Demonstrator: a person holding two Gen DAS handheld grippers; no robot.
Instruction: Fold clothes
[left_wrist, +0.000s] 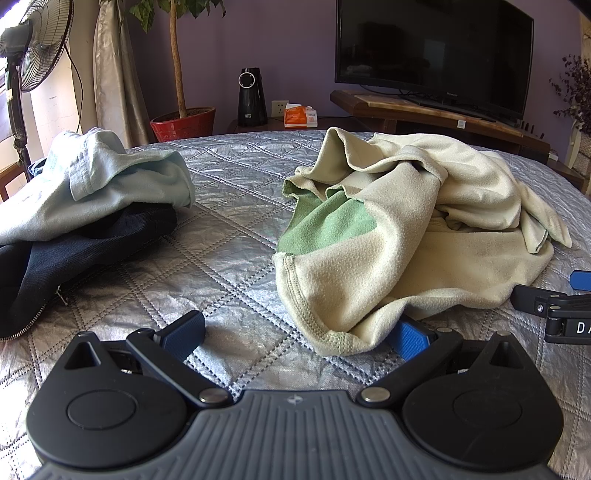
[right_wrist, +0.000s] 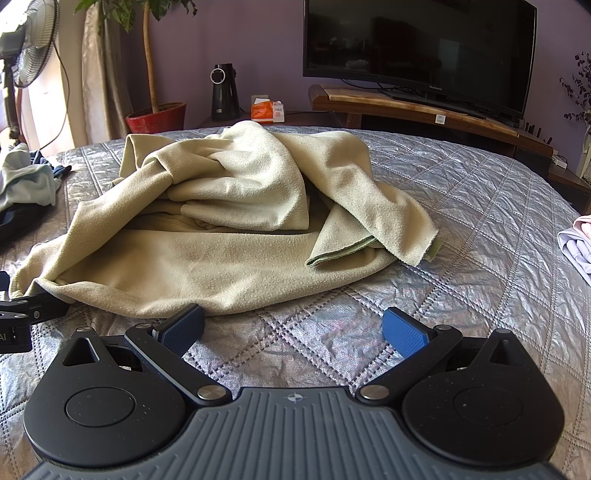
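L claw: right pad partly under cream fleece hem. Pale clothes far right of R claw, cut by edge.

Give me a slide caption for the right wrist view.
Open right gripper nears crumpled cream fleece garment on silver quilt.

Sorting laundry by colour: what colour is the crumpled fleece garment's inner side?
Green inside the fleece garment, pale cream outside; the left wrist view shows it best.

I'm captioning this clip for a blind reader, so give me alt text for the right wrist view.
The open right gripper sits low over a silver quilted bedspread, just short of a crumpled cream fleece garment that neither finger grips. Part of the left gripper shows at the garment's left edge. Behind the bed stand a dark television, a potted plant and a fan.
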